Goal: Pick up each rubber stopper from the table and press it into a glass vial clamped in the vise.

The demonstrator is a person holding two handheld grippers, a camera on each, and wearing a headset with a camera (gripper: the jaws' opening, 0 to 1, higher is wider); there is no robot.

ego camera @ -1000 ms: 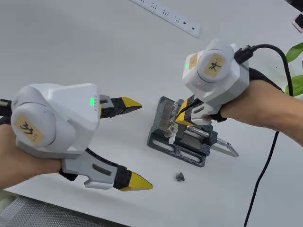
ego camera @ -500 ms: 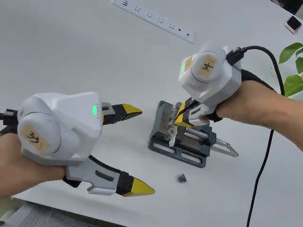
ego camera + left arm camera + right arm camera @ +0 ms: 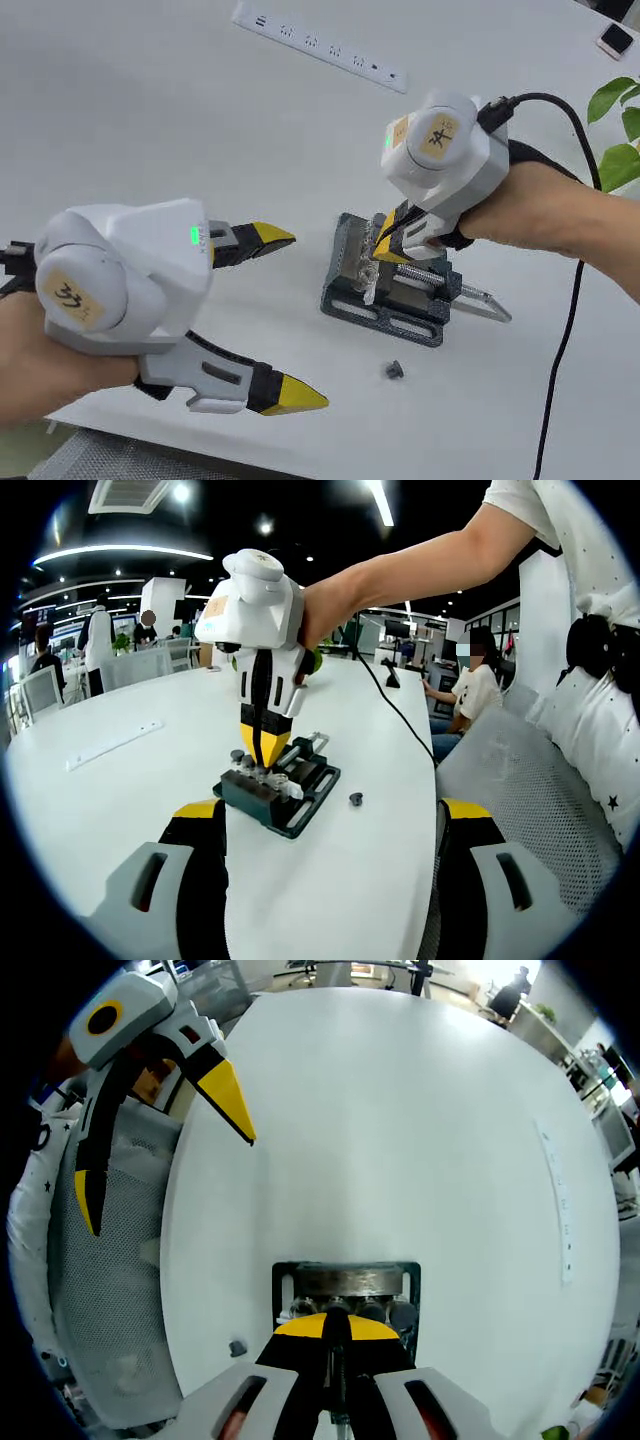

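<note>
Over the white office table (image 3: 150, 120), left hand-held gripper (image 3: 305, 318) gapes; right hand-held gripper (image 3: 385, 248) is closed.

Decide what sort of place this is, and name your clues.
Probably an open-plan office or lab: ceiling strip lights, seated people in the background, and a large white table carrying a power strip.

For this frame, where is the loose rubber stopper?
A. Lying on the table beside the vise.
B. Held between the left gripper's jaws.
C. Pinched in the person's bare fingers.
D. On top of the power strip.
A: the rubber stopper lies on the table close to the vise, apart from the open left gripper.
</note>
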